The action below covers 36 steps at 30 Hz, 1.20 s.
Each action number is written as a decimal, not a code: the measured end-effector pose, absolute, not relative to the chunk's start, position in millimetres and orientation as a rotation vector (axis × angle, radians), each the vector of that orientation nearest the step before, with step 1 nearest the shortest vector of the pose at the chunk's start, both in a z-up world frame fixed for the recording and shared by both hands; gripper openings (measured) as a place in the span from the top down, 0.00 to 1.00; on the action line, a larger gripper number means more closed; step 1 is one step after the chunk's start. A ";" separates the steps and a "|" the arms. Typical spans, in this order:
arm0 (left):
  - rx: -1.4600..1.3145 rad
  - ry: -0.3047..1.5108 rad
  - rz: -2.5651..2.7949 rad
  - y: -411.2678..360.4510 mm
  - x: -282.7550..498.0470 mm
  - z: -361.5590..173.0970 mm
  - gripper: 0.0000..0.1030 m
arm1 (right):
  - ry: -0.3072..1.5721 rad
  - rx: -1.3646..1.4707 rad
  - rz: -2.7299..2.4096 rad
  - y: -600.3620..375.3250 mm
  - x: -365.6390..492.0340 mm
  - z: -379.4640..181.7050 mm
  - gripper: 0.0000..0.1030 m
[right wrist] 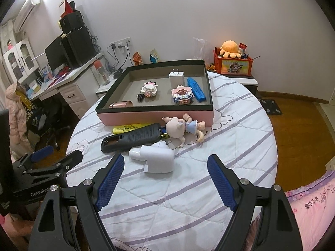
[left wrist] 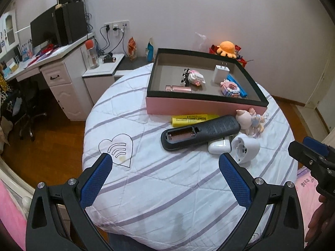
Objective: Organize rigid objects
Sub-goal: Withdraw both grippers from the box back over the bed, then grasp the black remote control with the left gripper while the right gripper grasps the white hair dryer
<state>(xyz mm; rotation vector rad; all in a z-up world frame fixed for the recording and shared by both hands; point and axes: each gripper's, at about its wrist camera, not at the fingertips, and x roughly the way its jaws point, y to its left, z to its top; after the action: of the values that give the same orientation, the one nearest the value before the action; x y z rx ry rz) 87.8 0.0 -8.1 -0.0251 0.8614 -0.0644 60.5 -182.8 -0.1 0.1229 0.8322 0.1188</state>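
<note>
**Left wrist view: tray half filled, five items still out on the quilt**

Your left gripper (left wrist: 165, 166) and right gripper (right wrist: 165, 167) both hang wide open and empty above the white, purple-striped quilt (left wrist: 167, 198).

Already sorted into the shallow pink-walled, black-rimmed tray (left wrist: 201, 105) are a white plug charger (left wrist: 220, 73), two knobbly brick-built figures, a blue plastic bar (left wrist: 237, 84), a rose-gold metal tube (left wrist: 178, 88) and a small black clip.

Left to do, just in front of the tray — a black remote control (left wrist: 201, 132) lying face down with its battery bay bare, a yellow highlighter (left wrist: 193, 118) partly beneath it, a glossy white earbud case (left wrist: 218, 147), a smooth white plastic fan-like gadget (left wrist: 247, 149), and a pink pig-headed doll (left wrist: 249, 121).
</note>
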 end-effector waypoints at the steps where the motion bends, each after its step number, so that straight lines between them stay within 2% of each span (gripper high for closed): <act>1: -0.026 0.864 -0.065 0.4 87.9 -8.8 0.00 | 0.836 0.123 0.117 -183.1 61.1 -1.3 0.19; 31: -0.016 0.972 -0.057 3.5 126.3 -55.3 0.00 | 1.013 0.159 0.131 -171.7 120.3 -88.0 0.20; 32: -0.016 0.976 -0.058 3.3 128.2 -57.1 0.00 | 1.011 0.157 0.131 -171.4 120.9 -88.6 0.21; 33: -0.016 0.981 -0.058 3.3 130.7 -59.3 0.00 | 1.009 0.156 0.133 -171.6 121.5 -89.1 0.32; 36: -0.012 0.989 -0.064 2.8 138.9 -64.8 0.00 | 1.013 0.155 0.144 -171.9 124.6 -91.8 0.50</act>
<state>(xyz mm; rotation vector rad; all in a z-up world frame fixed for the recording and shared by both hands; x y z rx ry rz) 138.9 2.8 -64.8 -0.0119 0.9890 -0.0642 124.6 -171.9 -91.8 0.1547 1.0129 0.1439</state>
